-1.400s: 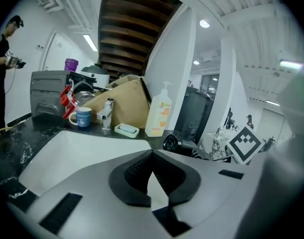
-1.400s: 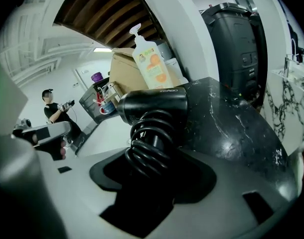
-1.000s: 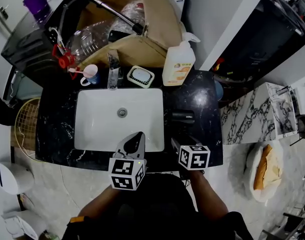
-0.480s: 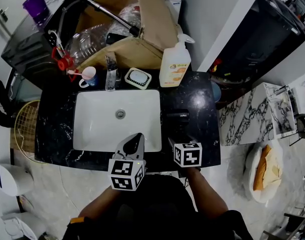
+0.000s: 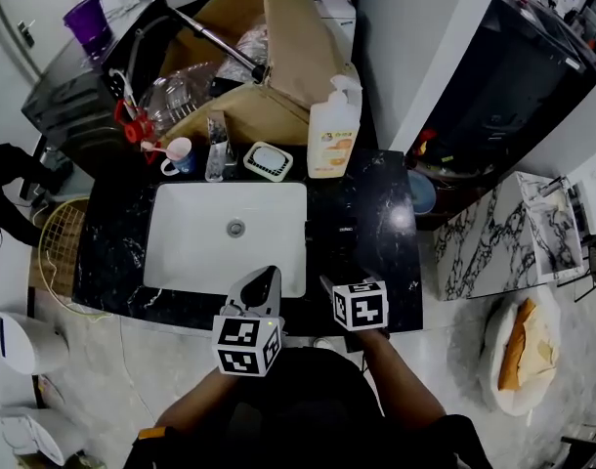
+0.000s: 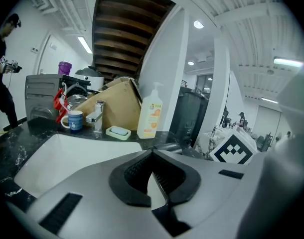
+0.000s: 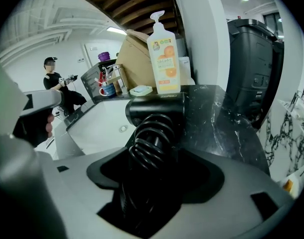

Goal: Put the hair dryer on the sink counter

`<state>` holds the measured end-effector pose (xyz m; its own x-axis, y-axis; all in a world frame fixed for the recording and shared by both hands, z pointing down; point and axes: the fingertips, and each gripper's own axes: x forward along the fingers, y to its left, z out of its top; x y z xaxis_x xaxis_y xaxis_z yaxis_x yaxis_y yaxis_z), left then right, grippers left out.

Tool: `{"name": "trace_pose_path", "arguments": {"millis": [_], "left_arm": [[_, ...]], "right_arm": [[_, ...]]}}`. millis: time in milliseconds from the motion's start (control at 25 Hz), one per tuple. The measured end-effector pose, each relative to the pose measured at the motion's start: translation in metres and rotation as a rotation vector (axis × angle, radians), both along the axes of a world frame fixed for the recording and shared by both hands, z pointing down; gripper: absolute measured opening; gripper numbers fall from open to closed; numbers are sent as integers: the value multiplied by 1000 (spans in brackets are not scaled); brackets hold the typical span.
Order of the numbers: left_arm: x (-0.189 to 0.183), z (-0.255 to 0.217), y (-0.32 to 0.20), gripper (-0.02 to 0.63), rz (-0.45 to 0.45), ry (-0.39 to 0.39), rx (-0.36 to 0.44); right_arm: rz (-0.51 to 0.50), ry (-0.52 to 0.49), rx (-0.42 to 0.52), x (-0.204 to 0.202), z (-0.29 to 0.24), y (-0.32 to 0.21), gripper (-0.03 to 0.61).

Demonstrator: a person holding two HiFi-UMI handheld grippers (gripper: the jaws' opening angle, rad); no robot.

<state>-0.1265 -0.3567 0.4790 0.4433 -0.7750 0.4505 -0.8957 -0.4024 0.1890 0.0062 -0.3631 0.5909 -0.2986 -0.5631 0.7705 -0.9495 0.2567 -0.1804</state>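
Note:
The black hair dryer (image 7: 157, 108) lies on the black marble sink counter (image 5: 376, 213), to the right of the white basin (image 5: 195, 252). Its handle, wrapped in a coiled cord (image 7: 151, 146), reaches back between the jaws of my right gripper (image 7: 154, 158). Those jaws are opening and stand wide around the handle. In the head view the right gripper (image 5: 329, 283) sits at the counter's front edge. My left gripper (image 5: 266, 277) hovers over the basin's front rim, shut and empty, with its tip (image 6: 153, 156) pointing across the basin.
A soap bottle (image 5: 332, 135), soap dish (image 5: 266, 161), faucet (image 5: 216, 145) and mug (image 5: 179, 154) line the back of the counter. Behind them stands a cardboard box (image 5: 269, 57). A person (image 7: 55, 86) stands far off to the left.
The right gripper has shifted a little to the left along the counter's front edge. The left gripper has hardly moved. The head view has tilted slightly.

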Motion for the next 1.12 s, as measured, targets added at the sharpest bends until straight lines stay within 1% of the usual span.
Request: {"name": "trace_pose_path", "arguments": {"millis": [160,400,480,600,680,800,920,1000,1120], "left_arm": [[12,-3,13,6,-59,-24,16],[33,7,51,6,-163,-77,-5],[40,10,67,6,-186,-100,-20],[38,10,88,6,-231,-137,-29],[35,5,97,6,-257,-144,-23],[35,-5,108,6,-256,-142,1],[31,-14,119,6,-225,-137,41],[21,-18,129,6,-207,-130,63],[-4,-21,148,6,-183,-111,79]], "right_arm": [[-28,-54,69,14,-27,11,313],[-98,-158,187,38,-70,32,310],[-126,-180,216,45,-77,38,282],[-153,-208,241,49,-83,46,237],[-152,-214,258,52,-88,53,188],[-139,-216,276,50,-96,67,123],[-124,-204,304,40,-103,83,89],[-109,-198,320,29,-108,96,66],[-83,-189,330,4,-113,121,52]]}}
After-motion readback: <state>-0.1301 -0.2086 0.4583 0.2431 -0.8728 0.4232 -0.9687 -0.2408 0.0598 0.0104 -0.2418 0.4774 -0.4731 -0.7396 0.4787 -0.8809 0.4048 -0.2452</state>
